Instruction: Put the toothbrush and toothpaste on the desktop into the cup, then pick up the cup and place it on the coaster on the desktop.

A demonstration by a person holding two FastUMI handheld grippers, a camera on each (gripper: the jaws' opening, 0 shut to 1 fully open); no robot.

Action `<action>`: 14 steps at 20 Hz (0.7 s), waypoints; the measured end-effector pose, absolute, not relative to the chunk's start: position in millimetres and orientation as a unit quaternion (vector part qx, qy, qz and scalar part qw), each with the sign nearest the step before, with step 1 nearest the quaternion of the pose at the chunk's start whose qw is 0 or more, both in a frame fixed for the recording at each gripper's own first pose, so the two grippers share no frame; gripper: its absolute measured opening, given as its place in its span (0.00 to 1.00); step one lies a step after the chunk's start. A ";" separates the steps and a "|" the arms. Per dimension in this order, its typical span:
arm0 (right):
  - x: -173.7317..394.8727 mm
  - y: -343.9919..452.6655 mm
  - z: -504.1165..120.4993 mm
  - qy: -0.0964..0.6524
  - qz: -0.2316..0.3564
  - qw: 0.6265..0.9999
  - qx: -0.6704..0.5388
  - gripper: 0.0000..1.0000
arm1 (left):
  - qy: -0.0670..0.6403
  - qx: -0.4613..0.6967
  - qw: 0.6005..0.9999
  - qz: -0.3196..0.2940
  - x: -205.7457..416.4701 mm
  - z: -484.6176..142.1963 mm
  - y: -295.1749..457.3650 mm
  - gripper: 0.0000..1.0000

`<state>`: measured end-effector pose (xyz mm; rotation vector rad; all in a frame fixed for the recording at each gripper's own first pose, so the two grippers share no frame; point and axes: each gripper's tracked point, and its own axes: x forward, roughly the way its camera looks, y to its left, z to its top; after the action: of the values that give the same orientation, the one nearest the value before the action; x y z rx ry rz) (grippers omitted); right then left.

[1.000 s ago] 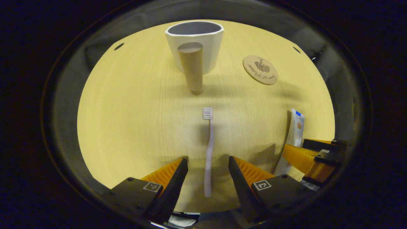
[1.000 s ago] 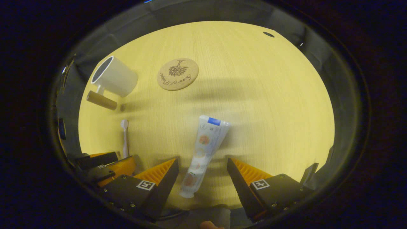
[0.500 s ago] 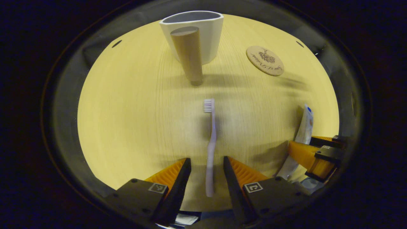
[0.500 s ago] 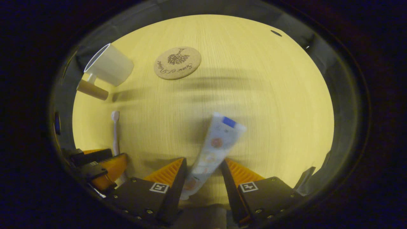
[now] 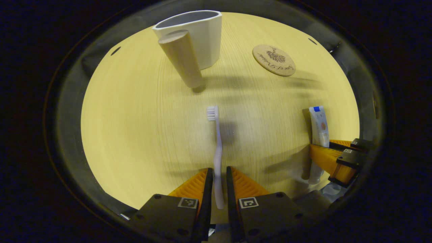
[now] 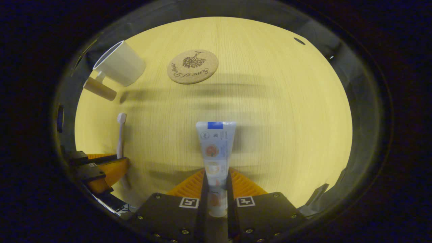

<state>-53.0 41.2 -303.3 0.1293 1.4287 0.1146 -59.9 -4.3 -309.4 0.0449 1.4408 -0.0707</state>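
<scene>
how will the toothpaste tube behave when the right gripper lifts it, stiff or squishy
Probably squishy: the toothpaste tube looks like a soft, flat-ended tube, and the right gripper pinches it near the cap end, so the body may dent. The long free end toward the crimp could sag or swing a little. It likely won't roll, since that end is flat.
</scene>
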 end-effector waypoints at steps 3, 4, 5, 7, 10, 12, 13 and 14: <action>-53.3 40.6 -303.1 0.651 0.060 0.754 0.064 0.25 | 0.656 0.013 0.755 -0.025 -58.4 -309.5 -2.6 0.13; -53.7 40.5 -302.3 0.650 0.063 0.755 0.065 0.25 | 0.654 0.010 0.756 -0.023 -58.9 -309.3 -2.2 0.12; -52.6 41.3 -303.8 0.646 0.062 0.757 0.072 0.25 | 0.651 0.010 0.758 -0.025 -59.5 -310.1 -2.9 0.13; -54.2 41.8 -301.3 0.645 0.069 0.758 0.074 0.18 | 0.646 0.008 0.763 -0.026 -59.5 -309.1 -3.0 0.17; -55.6 43.1 -298.4 0.635 0.076 0.766 0.073 0.18 | 0.634 0.007 0.773 -0.033 -60.4 -307.4 -3.6 0.13; -59.1 43.6 -293.3 0.626 0.080 0.772 0.073 0.18 | 0.627 -0.008 0.779 -0.033 -64.6 -303.7 -5.9 0.12; -59.3 44.5 -288.7 0.618 0.082 0.778 0.077 0.18 | 0.619 -0.015 0.785 -0.031 -65.3 -301.6 -6.6 0.12; -59.7 45.9 -284.0 0.609 0.085 0.784 0.082 0.18 | 0.611 -0.019 0.791 -0.030 -66.5 -297.1 -6.5 0.12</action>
<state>-59.7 45.9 -284.0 0.1767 1.3136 0.1833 -66.5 -6.5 -297.1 -0.0415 1.3138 -0.0651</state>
